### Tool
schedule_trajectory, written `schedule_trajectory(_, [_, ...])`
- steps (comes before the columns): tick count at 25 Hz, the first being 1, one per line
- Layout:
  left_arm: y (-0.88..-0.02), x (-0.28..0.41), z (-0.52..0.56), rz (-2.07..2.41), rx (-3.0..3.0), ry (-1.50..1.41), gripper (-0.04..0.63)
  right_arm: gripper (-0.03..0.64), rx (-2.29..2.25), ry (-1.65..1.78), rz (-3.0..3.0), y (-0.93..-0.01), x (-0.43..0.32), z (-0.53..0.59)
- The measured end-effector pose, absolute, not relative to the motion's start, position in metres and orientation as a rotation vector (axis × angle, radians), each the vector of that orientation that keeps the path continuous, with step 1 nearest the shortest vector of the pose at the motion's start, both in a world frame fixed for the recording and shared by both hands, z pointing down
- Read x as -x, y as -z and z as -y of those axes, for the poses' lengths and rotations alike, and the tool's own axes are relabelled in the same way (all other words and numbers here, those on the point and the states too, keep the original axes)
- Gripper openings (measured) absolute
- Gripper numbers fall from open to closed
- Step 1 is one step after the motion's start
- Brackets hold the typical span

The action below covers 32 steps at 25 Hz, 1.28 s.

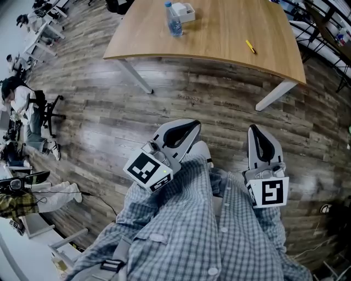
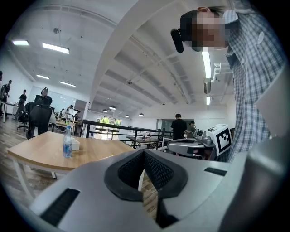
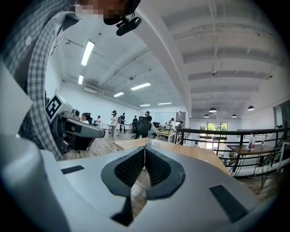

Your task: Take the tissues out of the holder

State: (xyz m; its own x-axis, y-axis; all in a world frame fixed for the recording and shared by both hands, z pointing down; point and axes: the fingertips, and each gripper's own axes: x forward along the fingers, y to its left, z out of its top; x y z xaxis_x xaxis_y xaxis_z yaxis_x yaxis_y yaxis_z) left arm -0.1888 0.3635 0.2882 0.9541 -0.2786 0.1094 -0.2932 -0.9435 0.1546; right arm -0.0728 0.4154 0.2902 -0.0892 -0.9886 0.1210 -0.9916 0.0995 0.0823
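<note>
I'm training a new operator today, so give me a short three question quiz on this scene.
1. True or false: the left gripper and the right gripper are both open.
2. What stands next to the tissue holder on the table? A water bottle, B mug, C laptop.
3. Fill in: the pen lying on the table is ____ in colour.
Key: 1 false, both are shut and empty; 2 A; 3 yellow.

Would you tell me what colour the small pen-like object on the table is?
Yellow; the pen-like object on the table shows best in the head view.
</note>
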Motion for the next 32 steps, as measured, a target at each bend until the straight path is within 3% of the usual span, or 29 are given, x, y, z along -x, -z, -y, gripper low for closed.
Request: schedule_trajectory(32, [-0.300,0.127,-0.265,0.274,-2.910,-0.164,0.008,0.014,-2.044,-0.105,2.129,-0.302,0.034,-0.317])
